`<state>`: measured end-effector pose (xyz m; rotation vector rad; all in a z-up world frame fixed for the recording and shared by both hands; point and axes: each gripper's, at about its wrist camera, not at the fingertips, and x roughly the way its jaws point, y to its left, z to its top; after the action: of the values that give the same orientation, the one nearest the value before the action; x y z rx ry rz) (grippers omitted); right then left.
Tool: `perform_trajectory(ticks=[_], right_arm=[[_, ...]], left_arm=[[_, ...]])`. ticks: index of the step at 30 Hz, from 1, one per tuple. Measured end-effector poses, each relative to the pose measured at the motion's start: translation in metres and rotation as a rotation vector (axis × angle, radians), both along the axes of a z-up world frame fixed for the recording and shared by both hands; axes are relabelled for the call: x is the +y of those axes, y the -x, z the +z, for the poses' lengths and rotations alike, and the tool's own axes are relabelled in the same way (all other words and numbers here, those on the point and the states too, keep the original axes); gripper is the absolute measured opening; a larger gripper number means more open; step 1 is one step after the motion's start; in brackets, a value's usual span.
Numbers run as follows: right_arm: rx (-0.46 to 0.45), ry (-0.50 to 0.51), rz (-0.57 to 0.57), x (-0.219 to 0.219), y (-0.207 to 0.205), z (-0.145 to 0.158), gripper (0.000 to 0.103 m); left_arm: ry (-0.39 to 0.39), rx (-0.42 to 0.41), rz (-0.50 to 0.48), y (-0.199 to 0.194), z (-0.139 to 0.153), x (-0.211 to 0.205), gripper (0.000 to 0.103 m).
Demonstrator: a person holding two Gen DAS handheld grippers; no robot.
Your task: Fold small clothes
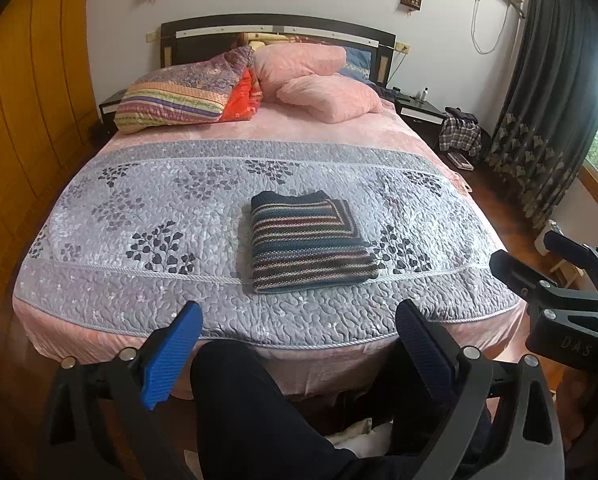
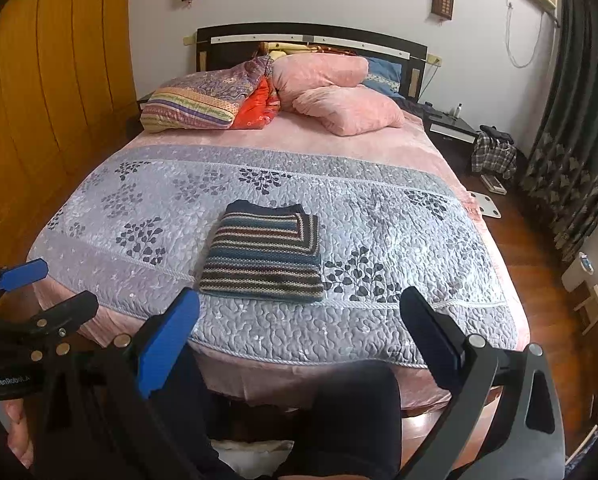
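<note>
A striped knitted sweater [image 1: 309,242] [image 2: 265,256] lies folded into a neat rectangle on the grey quilted bedspread [image 1: 171,216] [image 2: 399,216], near the foot of the bed. My left gripper [image 1: 299,312] hangs open off the foot of the bed, short of the sweater, holding nothing. My right gripper [image 2: 299,300] is open too, held back from the bed edge with nothing between its fingers. In the left wrist view the right gripper [image 1: 539,256] shows at the right edge. In the right wrist view the left gripper [image 2: 47,284] shows at the left edge.
Pink pillows [image 1: 331,96] and a folded patterned quilt [image 1: 179,96] lie at the head of the bed. A wooden wardrobe [image 1: 27,120] stands left. Nightstand [image 1: 419,110], a pile of clothes [image 1: 461,132] and dark curtains [image 1: 547,100] are right. A person's dark-trousered legs [image 1: 251,408] are below the grippers.
</note>
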<state>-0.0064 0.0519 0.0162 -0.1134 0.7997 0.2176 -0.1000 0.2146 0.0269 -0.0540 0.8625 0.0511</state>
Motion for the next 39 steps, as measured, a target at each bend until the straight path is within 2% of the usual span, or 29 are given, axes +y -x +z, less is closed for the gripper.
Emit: perform_trajectory(ticks=[39], right_arm=[[-0.014, -0.005, 0.002, 0.0064, -0.0023, -0.0005, 0.100]], left_arm=[[0.002, -0.005, -0.004, 0.0005, 0.0025, -0.0015, 0.097]])
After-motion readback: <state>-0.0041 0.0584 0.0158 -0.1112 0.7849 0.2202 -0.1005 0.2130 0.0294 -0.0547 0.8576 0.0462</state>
